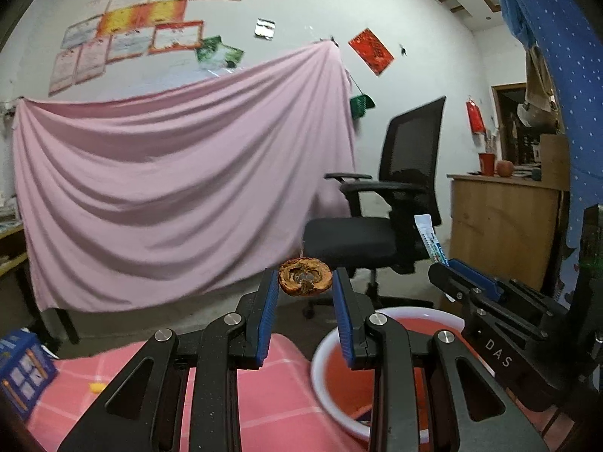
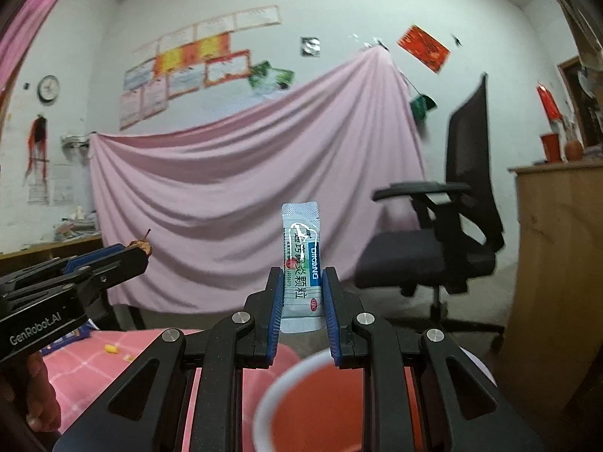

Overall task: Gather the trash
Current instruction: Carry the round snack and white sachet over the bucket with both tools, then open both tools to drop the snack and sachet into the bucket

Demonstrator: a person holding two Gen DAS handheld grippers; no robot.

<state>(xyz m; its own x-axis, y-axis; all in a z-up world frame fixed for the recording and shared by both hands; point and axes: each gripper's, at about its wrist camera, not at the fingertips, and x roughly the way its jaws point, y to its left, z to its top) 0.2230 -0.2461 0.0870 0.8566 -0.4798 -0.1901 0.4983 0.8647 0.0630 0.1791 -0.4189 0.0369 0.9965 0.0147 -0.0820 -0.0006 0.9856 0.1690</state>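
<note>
While the red bowl [image 1: 380, 373] sits just below, the left gripper [image 1: 305, 282] jaws pinch a dried fruit piece [image 1: 305, 281] and the right gripper [image 2: 301, 286] jaws pinch an upright packet [image 2: 301, 260]

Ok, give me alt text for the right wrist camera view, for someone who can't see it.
The right gripper holds a white and blue printed sachet upright between its blue pads, above a red plastic basin with a white rim. To the left, the left gripper pinches a dried brown fruit piece; a pink draped sheet hangs behind.

Black tongs [image 1: 305, 282], blue pads [image 1: 265, 316], silver screws.
</note>
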